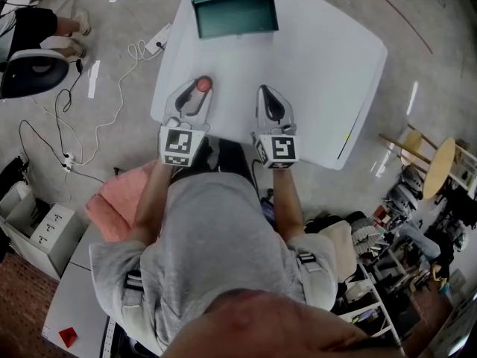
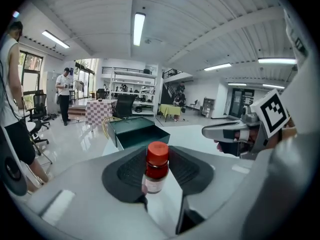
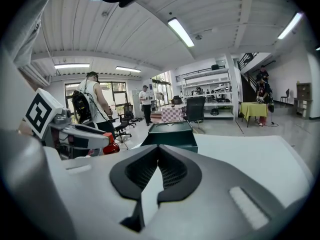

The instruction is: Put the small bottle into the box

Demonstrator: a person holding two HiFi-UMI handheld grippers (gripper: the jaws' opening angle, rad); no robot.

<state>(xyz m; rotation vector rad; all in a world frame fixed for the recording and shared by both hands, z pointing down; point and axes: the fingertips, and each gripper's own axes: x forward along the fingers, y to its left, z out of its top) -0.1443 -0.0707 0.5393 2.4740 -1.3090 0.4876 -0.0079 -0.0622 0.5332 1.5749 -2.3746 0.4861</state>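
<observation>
A white table (image 1: pixel 320 66) with rounded corners stands on a glossy grey floor (image 1: pixel 417 13) below you. In the head view, a dark green open box (image 1: pixel 235 13) sits at the table's far edge. Your left gripper (image 1: pixel 195 89) reaches over the table's near left part. At its tips is a small brown glass bottle with a red cap (image 1: pixel 203 85), well apart from the box. Your right gripper (image 1: pixel 270 99) is near it, also over the table.

In the left gripper view, your pads (image 2: pixel 125 171) are clamped on the bottle (image 2: pixel 156 166), which stands upright between them with its cap above the pad tops. The box (image 2: pixel 137 134) lies beyond it, and the right gripper (image 2: pixel 207 131) shows at the right.

In the right gripper view, your jaws are closed tip to tip with nothing between them. The box (image 3: pixel 170 133) is straight ahead, and the left gripper (image 3: pixel 102 138) with the red cap shows at the left.
</observation>
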